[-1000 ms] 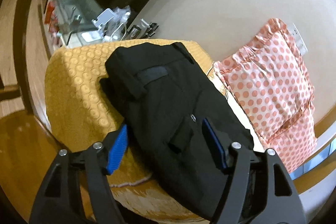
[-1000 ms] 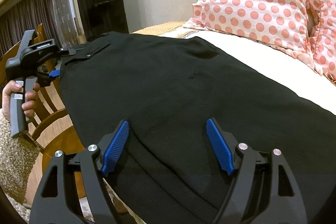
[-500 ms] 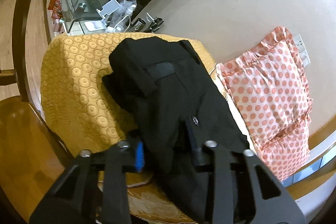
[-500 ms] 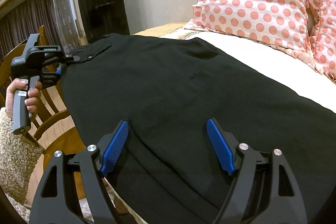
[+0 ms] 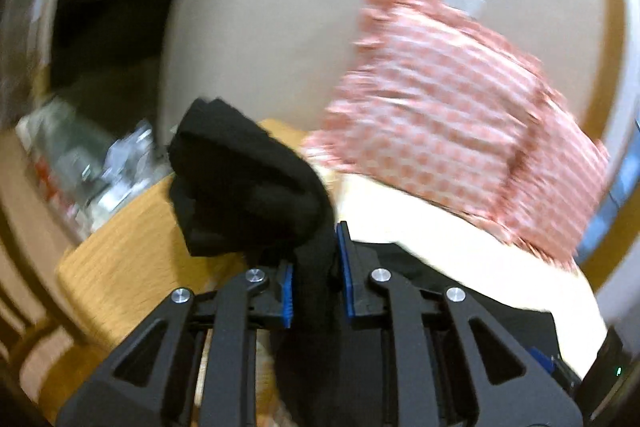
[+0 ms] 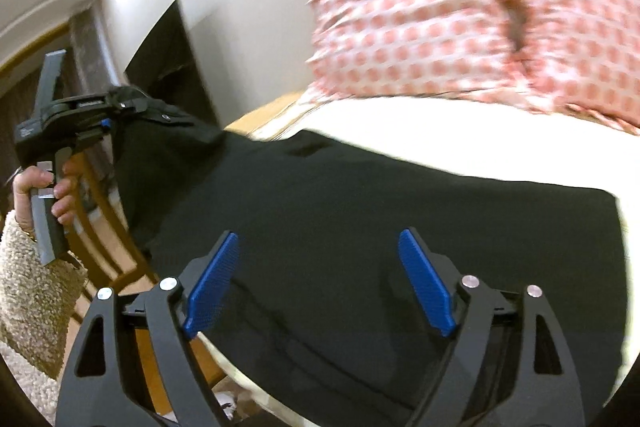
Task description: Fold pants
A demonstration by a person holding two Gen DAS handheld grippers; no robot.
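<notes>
The left gripper, open around the pants a second ago, is now clamped on one end and lifts it off the bed. The right gripper hovers wide open, empty, above the flat remainder. The fold is starting.

We note both wrist views face the polka-dot pillow closely across the black pants, sharing both.

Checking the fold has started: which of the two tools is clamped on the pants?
The left tool, shut on the black pants; the right tool is open above them.
</notes>
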